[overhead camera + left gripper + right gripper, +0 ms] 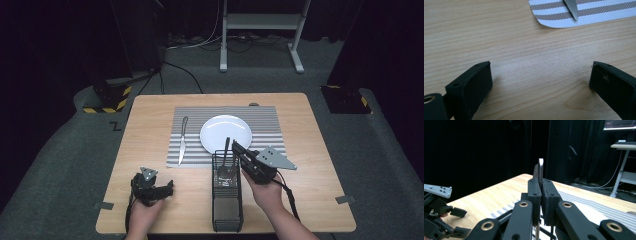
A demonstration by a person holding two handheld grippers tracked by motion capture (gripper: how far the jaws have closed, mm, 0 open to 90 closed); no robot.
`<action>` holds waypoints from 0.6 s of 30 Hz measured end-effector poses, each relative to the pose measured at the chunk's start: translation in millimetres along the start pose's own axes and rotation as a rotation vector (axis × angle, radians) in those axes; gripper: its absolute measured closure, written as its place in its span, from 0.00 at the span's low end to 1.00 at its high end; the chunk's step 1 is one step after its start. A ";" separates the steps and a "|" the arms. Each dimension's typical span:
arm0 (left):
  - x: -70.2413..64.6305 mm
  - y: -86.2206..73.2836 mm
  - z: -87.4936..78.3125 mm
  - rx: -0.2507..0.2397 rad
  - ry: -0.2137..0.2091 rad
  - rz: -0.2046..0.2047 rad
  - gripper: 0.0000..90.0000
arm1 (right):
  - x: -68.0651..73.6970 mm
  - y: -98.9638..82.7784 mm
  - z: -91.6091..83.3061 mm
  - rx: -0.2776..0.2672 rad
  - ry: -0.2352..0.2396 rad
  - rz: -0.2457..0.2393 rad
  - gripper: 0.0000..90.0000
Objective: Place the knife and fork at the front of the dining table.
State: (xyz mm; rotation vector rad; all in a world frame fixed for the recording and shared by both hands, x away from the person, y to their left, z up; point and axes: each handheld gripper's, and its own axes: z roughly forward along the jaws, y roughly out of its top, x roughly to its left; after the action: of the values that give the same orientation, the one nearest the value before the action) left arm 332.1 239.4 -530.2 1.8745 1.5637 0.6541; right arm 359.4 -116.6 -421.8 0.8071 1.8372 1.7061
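A black wire cutlery basket (227, 200) stands on the wooden table near its front edge. A metal utensil (226, 146) stands tilted in the basket's far end, its head down inside and its handle up. My right gripper (236, 148) is shut on that handle. In the right gripper view the thin handle (540, 168) sticks up between the pressed pads of my right gripper (540, 183). My left gripper (169, 189) rests on the table at the front left. Its jaws stand open over bare wood in the left gripper view (540, 71).
A striped placemat (265, 122) lies mid-table with a white plate (226, 132) on it and a knife (182, 140) along its left part. The knife tip (572, 8) and a mat corner (554, 21) lie ahead of my left gripper. Desk legs stand beyond the table.
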 end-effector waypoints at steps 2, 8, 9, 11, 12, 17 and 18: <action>0.0 0.0 0.0 0.000 0.000 0.000 0.05 | -0.3 1.9 -1.1 -0.006 -0.001 0.001 0.96; 0.0 0.0 0.0 0.000 0.000 0.000 0.05 | 1.1 9.7 -5.4 -0.038 -0.004 -0.006 0.96; 0.0 0.0 0.0 0.000 0.000 0.000 0.05 | 2.0 11.0 -6.5 -0.042 -0.003 -0.002 0.96; 0.0 0.0 0.0 0.000 0.000 0.000 0.05 | 3.3 13.4 -8.6 -0.055 -0.001 -0.004 0.96; 0.0 0.0 0.0 0.000 0.000 0.000 0.05 | 3.8 14.4 -9.2 -0.059 -0.001 -0.007 0.96; 0.0 0.0 0.0 0.000 0.000 0.000 0.05 | 7.1 22.8 -13.0 -0.087 0.002 -0.010 0.96; 0.0 0.0 0.0 0.000 0.000 0.000 0.05 | 7.2 24.8 -13.3 -0.094 0.004 -0.017 0.96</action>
State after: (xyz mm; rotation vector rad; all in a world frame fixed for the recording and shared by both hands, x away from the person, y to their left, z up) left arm 332.1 239.5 -530.2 1.8750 1.5633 0.6539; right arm 347.0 -119.8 -395.7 0.7484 1.7467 1.7704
